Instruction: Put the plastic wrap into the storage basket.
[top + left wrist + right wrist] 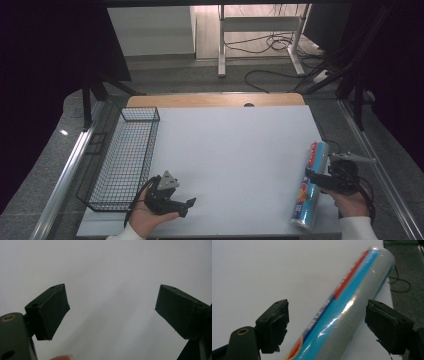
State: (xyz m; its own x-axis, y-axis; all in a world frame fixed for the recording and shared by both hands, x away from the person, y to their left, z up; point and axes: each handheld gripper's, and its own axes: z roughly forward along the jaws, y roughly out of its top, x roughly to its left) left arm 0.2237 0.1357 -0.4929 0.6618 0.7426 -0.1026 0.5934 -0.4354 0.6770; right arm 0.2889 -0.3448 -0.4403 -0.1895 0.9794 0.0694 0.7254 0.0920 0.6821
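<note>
Two pairs of jaws are seen, both spread, nothing pinched.

Right gripper (325, 325): jaws are stood apart with the roll (347, 307) lying between them, gaps left on both sides; the pads are not pressed on it. The roll runs diagonally through the gap, so the jaws appear lined up across its width, probably so a squeeze would land on the round sides rather than on an end. The near part of the roll is straddled, not the middle, so some droop at the far end could be expected if it is lifted from there.

In the high view the right gripper (315, 176) is held low at the roll (311, 186), which lies lengthwise along the table's right edge, just ahead of the hand (350, 202). A shiny film wrap with a blue and red label is seen; a slippery surface is judged likely.

Left gripper (111, 312): jaws are spread wide over bare white table (105, 270), nothing between or near them. In the high view the left gripper (186, 206) is rested near the front edge, apparently parked until needed.

Beyond the left jaws, a wire basket (125, 160) is set along the table's left side, well apart from the roll, with nothing seen in it. It is judged the likely place for the roll.
</note>
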